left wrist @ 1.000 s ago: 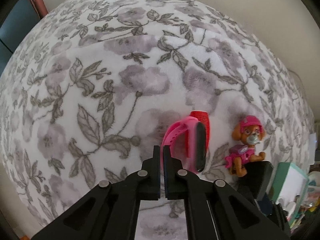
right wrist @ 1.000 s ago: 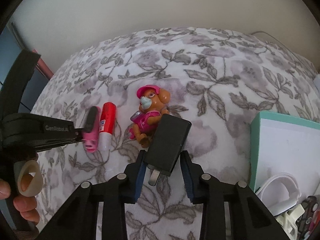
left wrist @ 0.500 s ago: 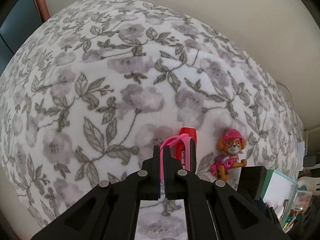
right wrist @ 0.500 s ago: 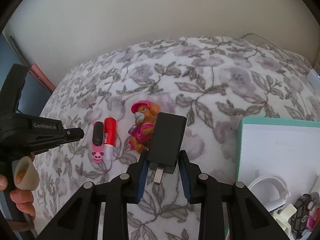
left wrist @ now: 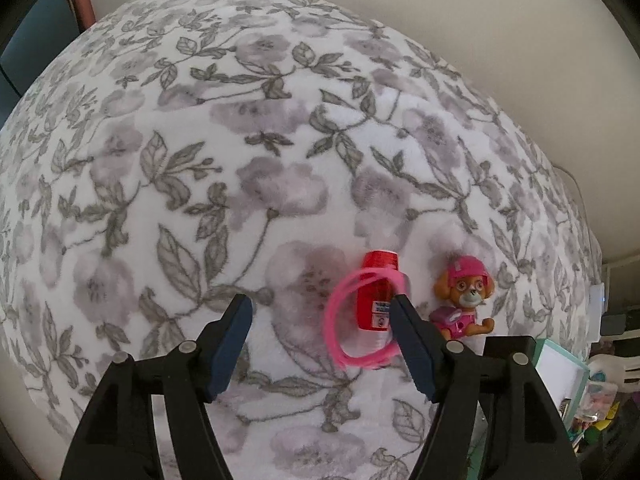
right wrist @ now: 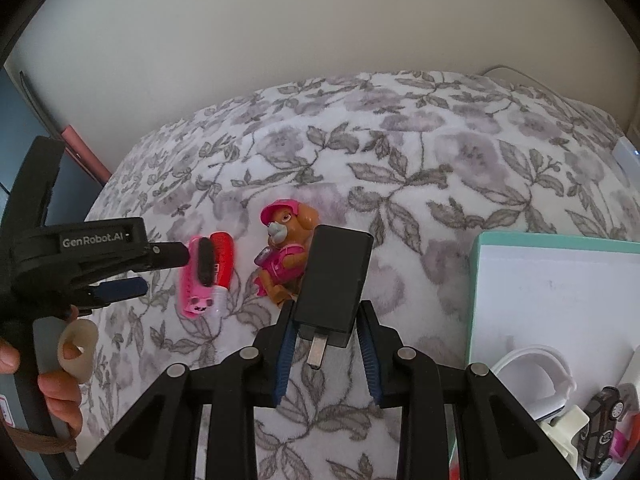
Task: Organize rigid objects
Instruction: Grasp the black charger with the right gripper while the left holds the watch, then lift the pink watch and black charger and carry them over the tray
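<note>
Here the right claw [right wrist: 326,344] pinches a black plug adapter [right wrist: 335,280] by its lower sides, metal prong pointing back toward the wrist, above a floral bedspread [right wrist: 460,168]. The left claw [left wrist: 320,320] is opening, its jaws spread wide with nothing pressed between them; a pink watch [left wrist: 362,320] lies free on the bedspread just beyond its right finger. Taking the toy pup [right wrist: 286,248] as landmark: the adapter hangs immediately nearer than it and to its right, partly covering it in the right wrist view; a red-capped tube [right wrist: 222,258] lies to its left, and the pink watch lies touching the tube's far-left side. A teal-rimmed white box [right wrist: 478,280] sits well to the pup's right, holding a white band and a small toy car [right wrist: 604,424].

The step in hand appears to be setting the adapter into the row beside the pup. To do it well, lower it onto bare bedspread on the pup's right, parallel to the tube, without nudging the figure, and spread the jaws only once it rests flat. The plush surface may let it tip.
</note>
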`<state>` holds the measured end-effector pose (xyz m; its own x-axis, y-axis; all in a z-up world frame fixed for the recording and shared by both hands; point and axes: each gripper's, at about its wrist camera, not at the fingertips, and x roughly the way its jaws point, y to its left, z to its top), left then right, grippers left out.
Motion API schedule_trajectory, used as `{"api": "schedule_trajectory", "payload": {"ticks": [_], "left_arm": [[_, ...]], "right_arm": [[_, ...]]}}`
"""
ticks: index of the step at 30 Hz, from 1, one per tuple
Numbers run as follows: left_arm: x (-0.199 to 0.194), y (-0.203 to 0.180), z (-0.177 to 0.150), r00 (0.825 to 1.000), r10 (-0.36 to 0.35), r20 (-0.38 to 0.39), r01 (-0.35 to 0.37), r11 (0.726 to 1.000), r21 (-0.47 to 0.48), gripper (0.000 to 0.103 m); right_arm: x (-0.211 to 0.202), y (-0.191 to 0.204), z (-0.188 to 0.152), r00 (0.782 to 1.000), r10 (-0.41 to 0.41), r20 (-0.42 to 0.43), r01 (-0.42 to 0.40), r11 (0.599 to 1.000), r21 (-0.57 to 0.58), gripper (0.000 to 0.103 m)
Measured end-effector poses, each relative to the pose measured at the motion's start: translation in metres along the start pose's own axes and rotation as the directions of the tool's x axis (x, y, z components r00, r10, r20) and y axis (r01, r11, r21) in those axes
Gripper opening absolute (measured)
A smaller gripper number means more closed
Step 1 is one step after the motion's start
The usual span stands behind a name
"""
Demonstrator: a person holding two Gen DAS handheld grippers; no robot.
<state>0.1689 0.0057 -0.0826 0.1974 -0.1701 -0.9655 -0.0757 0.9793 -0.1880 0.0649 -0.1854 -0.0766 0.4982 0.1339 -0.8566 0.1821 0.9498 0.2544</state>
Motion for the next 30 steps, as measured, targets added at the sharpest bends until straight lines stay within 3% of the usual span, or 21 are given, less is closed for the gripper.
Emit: {"api": "schedule_trajectory", "payload": {"ticks": [18,23,30], "left_arm": [[-0.001,-0.003,0.005,0.998,-0.057,0.024,0.058,0.998,-0.022,0.087],[0.010,-0.008,0.002,0.995,-0.096,-0.010,0.096,0.995,-0.013,0.089],[0.028,-0.014,-0.004,0.996,-0.068,-0.051,0.069,0.998,0.007,0.089]], "right_arm": [[0.002,-0.003,-0.003,1.000,-0.012,-0.023,0.012,1.000,-0.001,0.032],[0.004,-0.003,-0.003,0.999,-0.014,-0.031,0.014,1.000,0.000,0.032],[0.005,-0.004,-0.003,0.999,-0.016,-0.041,0.017,1.000,0.003,0.032]]}}
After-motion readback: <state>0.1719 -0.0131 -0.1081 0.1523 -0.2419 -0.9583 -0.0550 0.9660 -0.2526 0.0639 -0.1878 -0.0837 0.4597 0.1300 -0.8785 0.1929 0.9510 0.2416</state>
